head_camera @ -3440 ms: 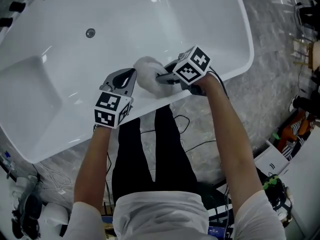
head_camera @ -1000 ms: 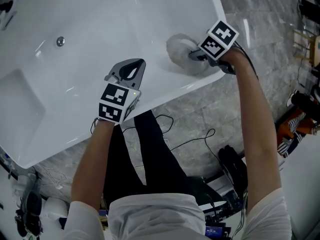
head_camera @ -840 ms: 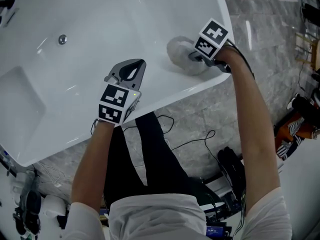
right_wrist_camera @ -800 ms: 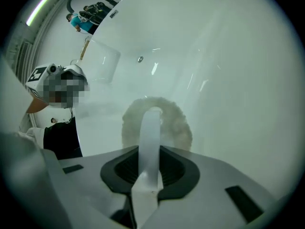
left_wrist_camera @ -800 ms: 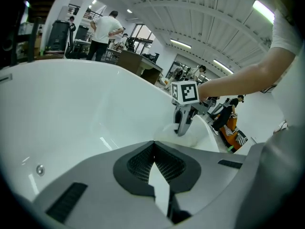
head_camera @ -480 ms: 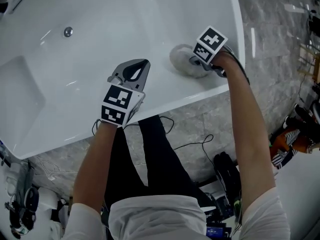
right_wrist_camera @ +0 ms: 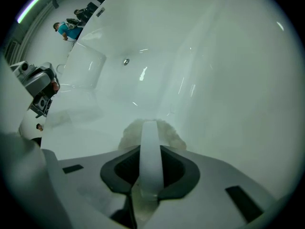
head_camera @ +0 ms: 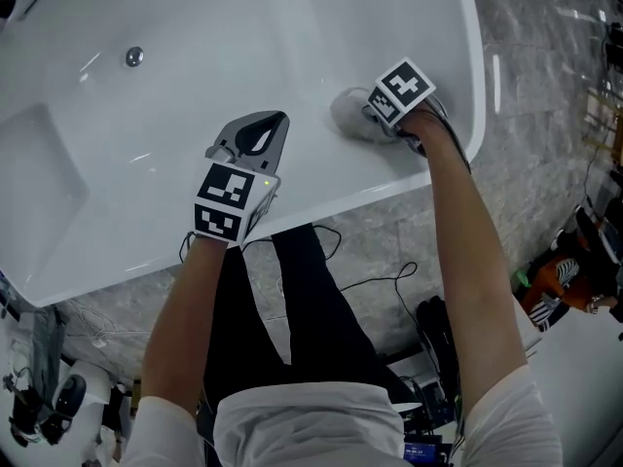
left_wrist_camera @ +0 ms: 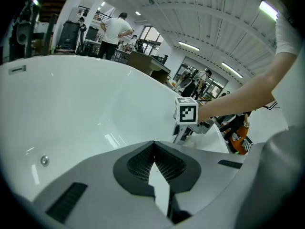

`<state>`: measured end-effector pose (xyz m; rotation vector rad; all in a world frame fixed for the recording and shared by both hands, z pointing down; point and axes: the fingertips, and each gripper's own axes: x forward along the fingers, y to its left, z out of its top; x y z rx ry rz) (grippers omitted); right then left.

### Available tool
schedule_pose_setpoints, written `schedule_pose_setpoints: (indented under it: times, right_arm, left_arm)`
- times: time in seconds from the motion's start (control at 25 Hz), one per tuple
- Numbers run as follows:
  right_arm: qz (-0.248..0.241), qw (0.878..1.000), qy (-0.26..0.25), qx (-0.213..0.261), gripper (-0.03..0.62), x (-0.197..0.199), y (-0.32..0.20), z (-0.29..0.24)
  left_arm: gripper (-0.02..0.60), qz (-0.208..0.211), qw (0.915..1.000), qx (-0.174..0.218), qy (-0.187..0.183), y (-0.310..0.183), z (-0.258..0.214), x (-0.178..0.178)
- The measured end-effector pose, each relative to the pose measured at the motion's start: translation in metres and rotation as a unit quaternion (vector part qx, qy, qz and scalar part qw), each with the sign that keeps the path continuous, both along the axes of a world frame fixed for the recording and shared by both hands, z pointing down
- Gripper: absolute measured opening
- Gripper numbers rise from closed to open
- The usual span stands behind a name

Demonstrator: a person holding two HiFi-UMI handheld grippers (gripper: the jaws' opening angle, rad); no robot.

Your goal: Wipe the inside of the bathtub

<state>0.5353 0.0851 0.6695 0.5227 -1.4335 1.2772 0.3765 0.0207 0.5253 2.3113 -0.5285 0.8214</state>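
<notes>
The white bathtub (head_camera: pixel 195 27) fills the upper head view, its drain (head_camera: pixel 134 56) at the far left. My right gripper (head_camera: pixel 360 115) is shut on a fluffy white cloth (head_camera: pixel 343 110) and holds it against the tub's inner wall near the right end. In the right gripper view the cloth (right_wrist_camera: pixel 129 133) bulges past the jaws of that gripper (right_wrist_camera: pixel 149 144), with a white band of it pinched between them. My left gripper (head_camera: pixel 271 121) hovers over the near inner wall, shut with nothing in it. The left gripper view shows its closed jaws (left_wrist_camera: pixel 153 148) and the right gripper's cube (left_wrist_camera: pixel 186 111).
The near rim (head_camera: pixel 331 202) runs diagonally below both grippers. Grey stone floor with black cables (head_camera: pixel 341 261) lies beside the tub, and the person's black-clad legs (head_camera: pixel 282 319) stand against it. Several people (left_wrist_camera: pixel 114 30) stand far off beyond the tub.
The right gripper has carried the cloth from the middle of the near wall to the tub's right end, then a little further along it. The left gripper has stayed put.
</notes>
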Motion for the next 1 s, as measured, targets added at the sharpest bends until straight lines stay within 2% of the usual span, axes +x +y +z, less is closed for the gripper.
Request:
schedule_pose_setpoints:
  times: [0.24, 0.52, 1.0]
  right_arm:
    - [-0.007, 0.999, 0.032, -0.007, 0.094, -0.002, 0.002, 0.015]
    - [-0.014, 0.999, 0.023, -0.024, 0.092, -0.021, 0.001, 0.019]
    - [-0.025, 0.999, -0.029, -0.036, 0.094, -0.117, -0.001, 0.018]
  left_arm:
    - [0.006, -0.007, 1.0, 0.004, -0.004, 0.002, 0.001, -0.016]
    - [0.006, -0.021, 0.9997, 0.012, -0.01, -0.005, 0.002, -0.053]
    - [0.006, -0.058, 0.998, 0.021, -0.017, -0.022, 0.003, -0.13]
